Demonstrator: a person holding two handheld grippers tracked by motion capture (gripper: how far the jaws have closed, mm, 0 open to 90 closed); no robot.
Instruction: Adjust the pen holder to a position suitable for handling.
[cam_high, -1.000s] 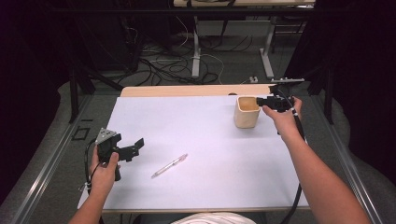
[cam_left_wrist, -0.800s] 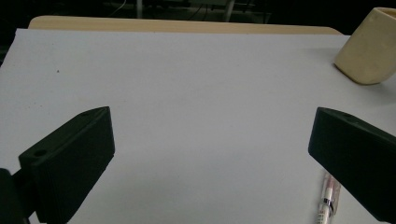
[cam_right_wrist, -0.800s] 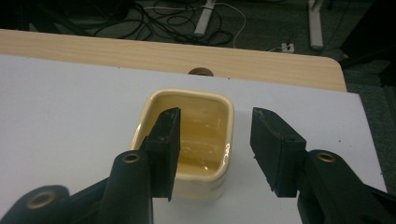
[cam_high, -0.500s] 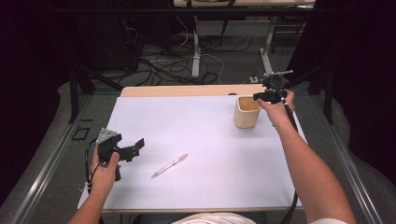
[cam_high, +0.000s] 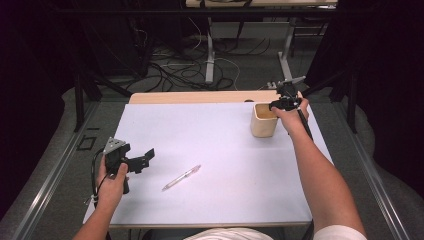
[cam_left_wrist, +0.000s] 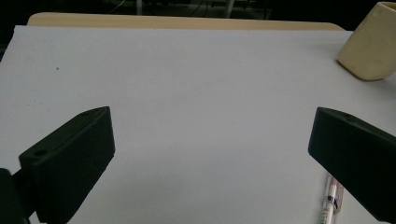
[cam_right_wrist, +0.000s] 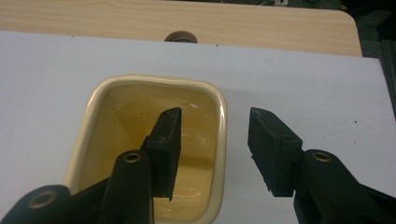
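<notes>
the right gripper (cam_right_wrist: 212, 154) straddles the near wall of the cream cup (cam_right_wrist: 154, 154) at the table's far right — jaws apart, seemingly not yet touching — so closing comes next, while the left gripper (cam_high: 142, 160) waits open near the pen (cam_high: 181, 177).

On the white table (cam_high: 220, 200) there is one cream ceramic cup (cam_high: 263, 120) with a squarish rim and one clear pen (cam_high: 181, 177). Two handheld grippers are in use, the left gripper (cam_high: 145, 159) and the right gripper (cam_high: 276, 105), each with two black jaws. Beyond the white sheet, one round dark grommet (cam_right_wrist: 180, 36) sits in the one wooden strip (cam_right_wrist: 187, 21)
</notes>
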